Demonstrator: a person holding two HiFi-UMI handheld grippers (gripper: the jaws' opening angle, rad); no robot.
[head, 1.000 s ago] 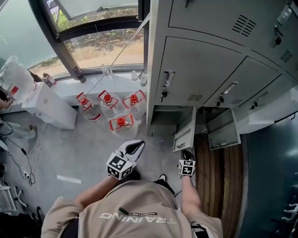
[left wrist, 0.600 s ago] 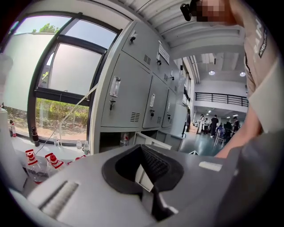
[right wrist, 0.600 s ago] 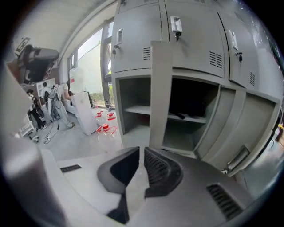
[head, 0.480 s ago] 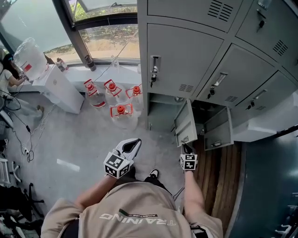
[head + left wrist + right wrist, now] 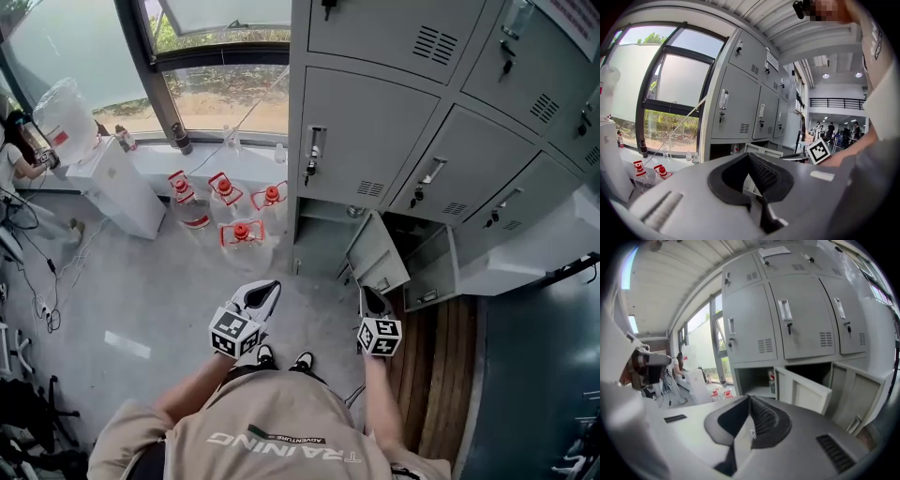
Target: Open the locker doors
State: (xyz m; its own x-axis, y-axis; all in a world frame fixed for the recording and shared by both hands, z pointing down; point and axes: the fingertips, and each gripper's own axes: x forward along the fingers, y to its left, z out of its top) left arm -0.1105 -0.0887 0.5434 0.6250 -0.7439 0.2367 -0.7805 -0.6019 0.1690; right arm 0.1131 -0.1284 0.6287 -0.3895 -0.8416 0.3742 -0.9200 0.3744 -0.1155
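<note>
While the bottom locker doors [image 5: 380,261] at twelve o'clock are standing open, the right hand-held gripper [image 5: 369,298] is closing its empty jaws, the left hand-held gripper [image 5: 270,287] is hanging shut and empty, and the next move is likely calling for the latched door [image 5: 361,131] above.

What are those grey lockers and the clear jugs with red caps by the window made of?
The lockers look like painted sheet metal: flat matte grey panels, punched vent slots and thin folded door edges. The jugs seem to be clear plastic, see-through with red moulded caps and handles, though glass cannot be ruled out from here.
</note>
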